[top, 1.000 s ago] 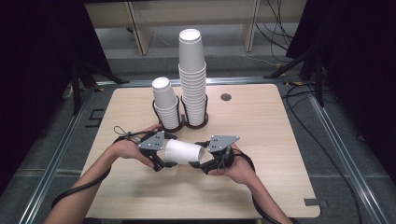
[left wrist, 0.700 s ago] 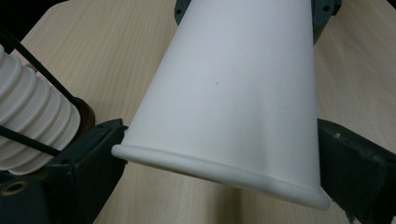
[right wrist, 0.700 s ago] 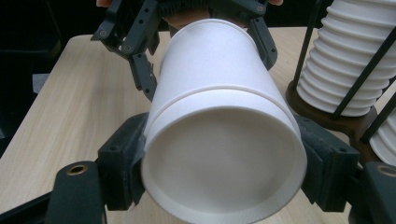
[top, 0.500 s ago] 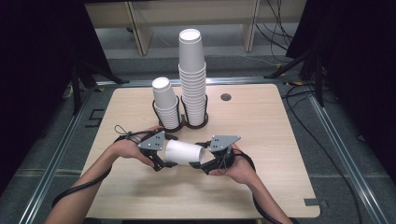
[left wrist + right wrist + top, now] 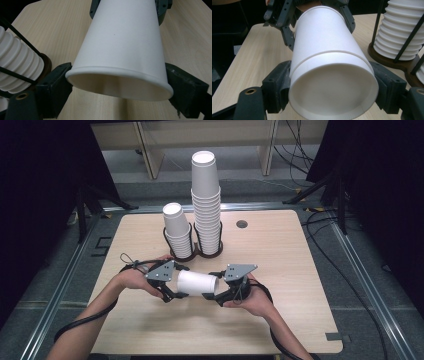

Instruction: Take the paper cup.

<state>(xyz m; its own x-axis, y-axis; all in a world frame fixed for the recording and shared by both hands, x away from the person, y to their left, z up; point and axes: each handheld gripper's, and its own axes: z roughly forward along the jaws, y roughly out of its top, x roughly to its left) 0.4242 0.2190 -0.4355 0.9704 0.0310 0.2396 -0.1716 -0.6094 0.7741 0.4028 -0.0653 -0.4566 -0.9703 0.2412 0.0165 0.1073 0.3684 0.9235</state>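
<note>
A white paper cup (image 5: pixel 197 282) lies on its side in the air just above the wooden table (image 5: pixel 285 255), held between both grippers. My left gripper (image 5: pixel 172 287) takes its wide rim end. In the left gripper view the two black pads (image 5: pixel 58 77) touch the rim of the cup (image 5: pixel 125 42) on either side, and the jaws have just been closing on it. My right gripper (image 5: pixel 220 292) holds the narrow base end. Its jaws have just been opening a little, but its pads (image 5: pixel 279 82) still sit against the cup (image 5: pixel 324 42).
Behind the hands, a dark wire holder (image 5: pixel 197 252) carries a tall stack of white cups (image 5: pixel 206 205) and a shorter stack (image 5: pixel 177 232). A round hole (image 5: pixel 242 224) lies at the back right of the table. Cables trail from both grippers toward the near edge.
Both hands and the cup have kept their place. The left gripper's jaws have drawn in onto the cup's rim end.
</note>
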